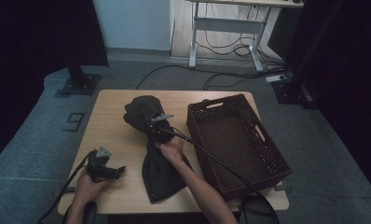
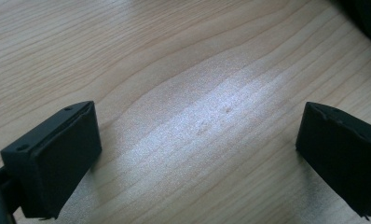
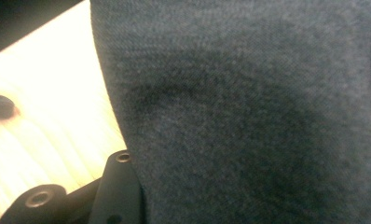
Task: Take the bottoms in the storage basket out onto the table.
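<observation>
A dark garment (image 1: 161,175) lies down the middle of the wooden table (image 1: 111,109), bunched into a heap at its far end. My right gripper (image 1: 154,127) sits on that heap and is shut on the cloth. In the right gripper view the garment (image 3: 249,112) presses against one black finger (image 3: 120,186) and hides the other. My left gripper (image 1: 120,171) rests low at the table's front left, apart from the garment. Its jaws stand wide open over bare wood (image 2: 197,70), with nothing between them (image 2: 197,154).
A dark woven basket (image 1: 218,101) with handle slots stands on the right half of the table, close beside the garment. Behind the table are a black stand base (image 1: 79,85), cables on the grey floor (image 1: 221,77), and a desk frame (image 1: 225,25).
</observation>
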`<state>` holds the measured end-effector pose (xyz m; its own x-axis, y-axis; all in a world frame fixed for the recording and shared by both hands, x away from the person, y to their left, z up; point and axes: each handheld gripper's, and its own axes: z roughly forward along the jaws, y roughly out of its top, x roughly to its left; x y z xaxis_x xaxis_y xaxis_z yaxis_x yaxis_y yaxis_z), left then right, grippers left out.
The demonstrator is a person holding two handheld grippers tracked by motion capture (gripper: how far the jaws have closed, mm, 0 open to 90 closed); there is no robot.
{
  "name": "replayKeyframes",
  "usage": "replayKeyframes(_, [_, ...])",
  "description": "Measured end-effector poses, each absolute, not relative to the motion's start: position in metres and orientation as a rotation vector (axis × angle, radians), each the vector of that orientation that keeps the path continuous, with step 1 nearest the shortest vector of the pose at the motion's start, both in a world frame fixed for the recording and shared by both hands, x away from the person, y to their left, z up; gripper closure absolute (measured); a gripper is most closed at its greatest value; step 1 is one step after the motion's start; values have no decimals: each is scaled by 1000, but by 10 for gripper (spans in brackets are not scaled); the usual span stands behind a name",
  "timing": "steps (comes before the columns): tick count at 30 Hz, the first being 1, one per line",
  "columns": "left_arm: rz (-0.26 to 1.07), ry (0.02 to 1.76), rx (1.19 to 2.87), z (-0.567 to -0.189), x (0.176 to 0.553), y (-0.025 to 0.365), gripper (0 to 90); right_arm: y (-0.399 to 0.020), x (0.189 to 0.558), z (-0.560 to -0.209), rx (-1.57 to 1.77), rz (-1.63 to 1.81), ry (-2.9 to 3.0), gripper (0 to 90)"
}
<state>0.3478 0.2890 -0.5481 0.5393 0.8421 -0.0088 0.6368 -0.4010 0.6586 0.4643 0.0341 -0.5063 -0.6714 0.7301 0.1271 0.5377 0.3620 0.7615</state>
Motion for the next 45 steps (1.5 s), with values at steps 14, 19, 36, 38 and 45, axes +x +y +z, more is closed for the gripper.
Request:
replayKeyframes(14, [437,1190,2167,-548,348,289,0,34,465,-528,1155,1139,2417,528])
replayKeyframes(19, [437,1189,2167,-548,348,289,0,33,467,-531,1176,1146,2422,479])
replayKeyframes(36, [437,1189,2165,-548,348,289,0,31,474,-525,1195,1123,2443,140])
replayKeyframes(38, [437,1189,2165,-548,348,289,0,31,474,-521,1184,1127,2438,135])
replayKeyframes(45, [436,1189,2167,-548,348,289,0,31,473,-511,1154,1123,2425,133])
